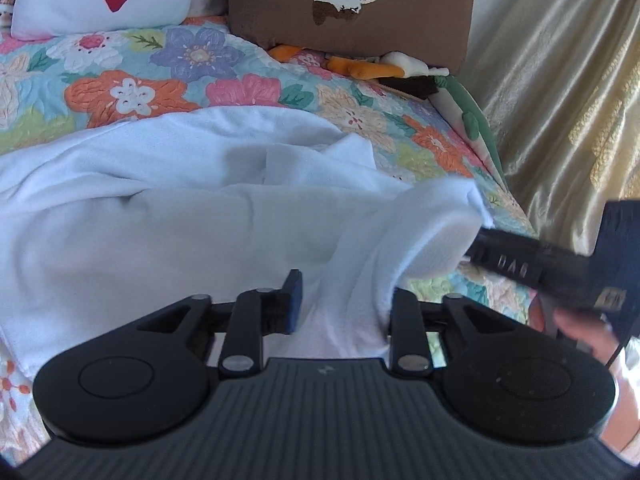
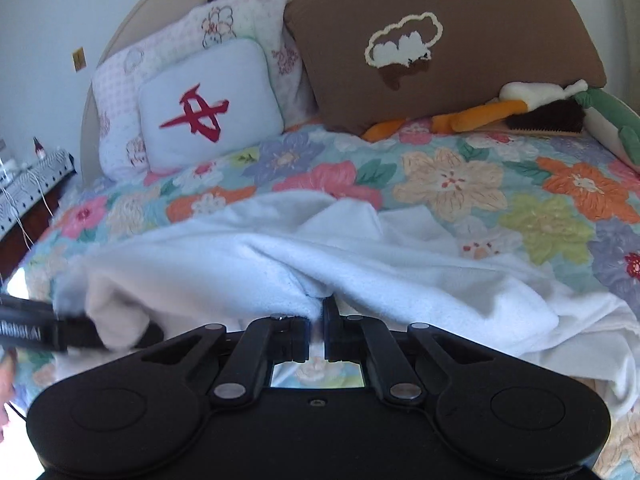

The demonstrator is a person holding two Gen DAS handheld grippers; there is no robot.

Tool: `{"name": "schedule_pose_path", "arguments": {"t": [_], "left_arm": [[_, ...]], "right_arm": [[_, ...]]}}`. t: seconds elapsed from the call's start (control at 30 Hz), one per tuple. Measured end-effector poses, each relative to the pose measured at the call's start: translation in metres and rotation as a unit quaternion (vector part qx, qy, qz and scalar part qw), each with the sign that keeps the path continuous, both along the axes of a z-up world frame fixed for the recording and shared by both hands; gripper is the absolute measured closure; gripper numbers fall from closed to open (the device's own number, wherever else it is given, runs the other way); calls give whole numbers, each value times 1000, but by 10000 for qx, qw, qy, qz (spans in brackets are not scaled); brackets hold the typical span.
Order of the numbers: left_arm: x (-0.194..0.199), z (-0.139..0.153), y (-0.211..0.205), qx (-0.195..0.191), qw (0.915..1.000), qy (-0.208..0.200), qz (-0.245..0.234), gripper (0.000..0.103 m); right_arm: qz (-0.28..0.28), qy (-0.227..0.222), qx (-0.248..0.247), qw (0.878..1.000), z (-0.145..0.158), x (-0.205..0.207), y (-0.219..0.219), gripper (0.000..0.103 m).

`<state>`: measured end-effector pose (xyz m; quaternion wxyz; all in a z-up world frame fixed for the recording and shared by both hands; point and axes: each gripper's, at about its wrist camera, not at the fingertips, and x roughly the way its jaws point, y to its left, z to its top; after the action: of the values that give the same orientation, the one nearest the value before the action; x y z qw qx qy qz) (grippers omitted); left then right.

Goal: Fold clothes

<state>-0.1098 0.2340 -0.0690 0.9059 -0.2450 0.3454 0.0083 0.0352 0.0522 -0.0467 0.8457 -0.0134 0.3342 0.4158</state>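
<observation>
White fleece garment [image 2: 280,264] spread rumpled on floral bed quilt [image 2: 452,184]. Right hand-held gripper [image 2: 318,320] pinched tight on fabric edge. Left hand-held gripper [image 1: 340,300] partly open, fold draped between jaws, not pressed. Edge best lifted evenly, kept taut, carried across.

Floral-quilted bed [image 2: 460,184], white fleece garment [image 2: 360,256], white pillow [image 2: 208,108], brown pillow [image 2: 460,32]
</observation>
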Motion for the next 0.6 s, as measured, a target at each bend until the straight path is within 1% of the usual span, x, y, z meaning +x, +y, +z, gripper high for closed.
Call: {"name": "schedule_pose_path", "arguments": {"t": [0.07, 0.1, 0.13, 0.2, 0.23, 0.27, 0.3, 0.33, 0.37, 0.43, 0.47, 0.53, 0.57, 0.6], "left_arm": [[-8, 2, -10, 254, 9995, -41, -168, 55], [-10, 3, -17, 455, 9986, -18, -272, 53], [-11, 4, -24, 700, 9969, -19, -351, 52], [-14, 7, -39, 1236, 9911, -78, -487, 53], [-14, 9, -45, 1444, 9878, -118, -571, 68], [-14, 11, -50, 1632, 9843, -129, -663, 98], [-11, 14, -53, 1728, 9823, -119, -717, 96], [-9, 18, -55, 1736, 9822, -134, -705, 96], [-6, 21, -54, 1689, 9831, -170, -680, 96], [1, 28, -47, 1531, 9867, -261, -479, 96], [5, 30, -44, 1551, 9869, -301, -324, 96], [13, 31, -36, 1743, 9841, -330, -8, 96], [17, 30, -31, 1707, 9848, -297, 116, 96], [22, 28, -23, 1515, 9880, -215, 215, 96]], "right_arm": [[115, 224, 437, 9987, 11, 4, -6, 97], [186, 353, 668, 9970, 16, 5, -9, 97], [241, 392, 788, 9958, 20, 5, -11, 97], [317, 273, 785, 9960, 26, 4, -11, 97], [356, 213, 783, 9961, 29, 3, -11, 97], [394, 154, 781, 9960, 32, 3, -11, 97], [377, 54, 676, 9970, 32, 3, -9, 96], [298, -61, 479, 9984, 27, 6, -7, 95], [217, -143, 308, 9992, 22, 8, -5, 89], [69, -207, -19, 9998, 9, 11, -5, 77], [74, -169, -81, 9998, 5, 11, -7, 67], [137, -96, -198, 9997, -3, 10, -10, 64], [283, -76, -291, 9991, -6, 6, -11, 60], [457, -64, -435, 9980, -9, 1, -10, 58]]}}
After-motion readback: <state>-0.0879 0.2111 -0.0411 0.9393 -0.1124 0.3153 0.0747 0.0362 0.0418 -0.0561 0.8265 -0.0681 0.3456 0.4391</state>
